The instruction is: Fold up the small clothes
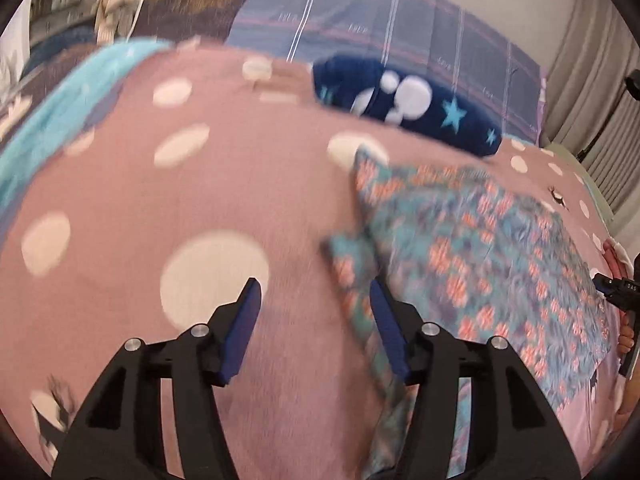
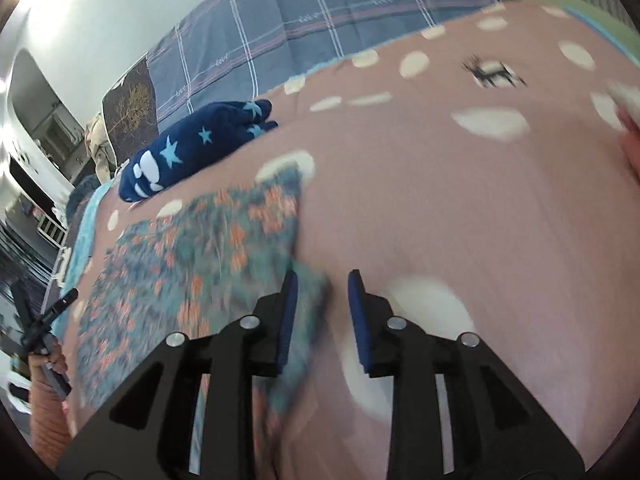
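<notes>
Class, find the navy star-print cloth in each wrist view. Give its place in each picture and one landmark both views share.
Left wrist: navy cloth upper centre-right, beyond the floral garment.
Right wrist: navy cloth centre-left, beyond the floral garment.
Shared landmark: blue plaid bedding just behind it.

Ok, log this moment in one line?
stage: folding | item: teal and orange floral cloth flat on pink dotted bedspread | left tongs: open, empty | right tongs: open, empty | folded: navy star garment
</notes>
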Available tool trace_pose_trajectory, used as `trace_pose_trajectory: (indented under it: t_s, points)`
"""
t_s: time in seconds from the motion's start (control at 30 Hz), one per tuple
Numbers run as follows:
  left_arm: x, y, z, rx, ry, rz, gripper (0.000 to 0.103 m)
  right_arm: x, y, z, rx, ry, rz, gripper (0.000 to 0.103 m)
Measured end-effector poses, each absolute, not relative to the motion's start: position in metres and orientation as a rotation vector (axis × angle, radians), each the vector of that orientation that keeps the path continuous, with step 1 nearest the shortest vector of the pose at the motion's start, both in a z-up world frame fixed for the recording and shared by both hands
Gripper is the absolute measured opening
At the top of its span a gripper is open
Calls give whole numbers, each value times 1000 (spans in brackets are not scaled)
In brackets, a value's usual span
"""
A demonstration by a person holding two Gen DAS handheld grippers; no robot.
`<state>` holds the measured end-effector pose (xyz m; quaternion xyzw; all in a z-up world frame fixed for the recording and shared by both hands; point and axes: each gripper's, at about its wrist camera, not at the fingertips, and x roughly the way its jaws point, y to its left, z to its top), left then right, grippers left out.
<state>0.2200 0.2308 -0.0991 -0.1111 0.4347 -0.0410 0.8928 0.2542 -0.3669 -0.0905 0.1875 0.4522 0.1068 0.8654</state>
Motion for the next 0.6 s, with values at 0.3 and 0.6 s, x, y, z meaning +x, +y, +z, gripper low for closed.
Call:
trace_pose_trajectory:
  t_s: [0.3, 0.6]
  points:
    - [209, 202, -74, -243, 727, -108, 1, 259, -341, -109, 476, 1007, 330, 5]
    - [212, 204, -103, -160, 826, -11, 23, 252, -343, -102, 165, 968, 68, 0]
